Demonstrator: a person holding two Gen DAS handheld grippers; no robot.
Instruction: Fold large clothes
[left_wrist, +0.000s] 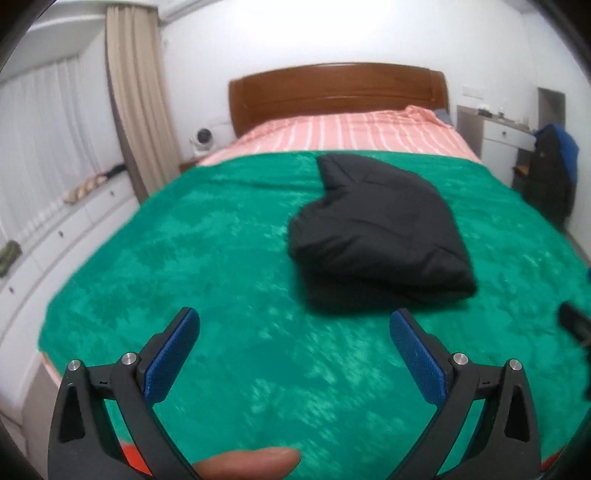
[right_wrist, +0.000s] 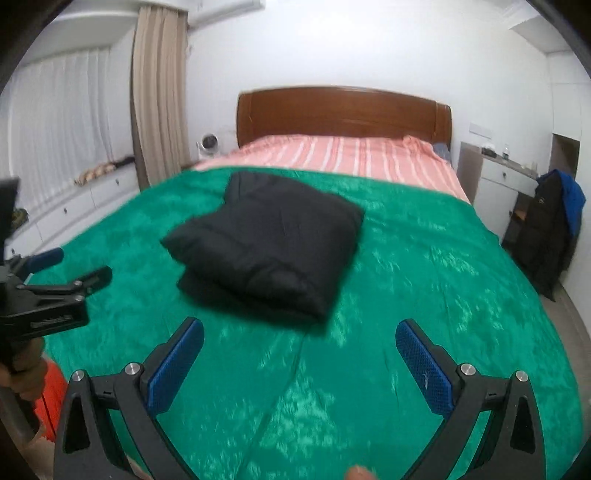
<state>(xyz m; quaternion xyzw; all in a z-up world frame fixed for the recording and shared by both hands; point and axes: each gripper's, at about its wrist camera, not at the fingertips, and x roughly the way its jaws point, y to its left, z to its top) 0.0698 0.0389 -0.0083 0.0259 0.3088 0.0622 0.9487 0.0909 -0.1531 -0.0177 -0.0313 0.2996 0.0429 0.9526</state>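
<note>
Nearest the left wrist lens: a fingertip at the bottom edge, between the black arms of the left hand-held gripper. Jaws spread fully wide, blue ribbed pads apart, nothing between them, only fuzzy green plush blanket below. Likewise the right hand-held gripper: jaws wide apart, blue pads empty, poised over the same blanket. Folded into a thick, roughly square bundle, the black padded jacket lies on the green blanket on the bed, just beyond both sets of fingertips, touched by neither. Seen at the left edge of the right wrist view: the left hand-held gripper from the side, gripped by a hand. Further back: pink striped sheet, brown wooden headboard, beige curtain, white drawers.
</note>
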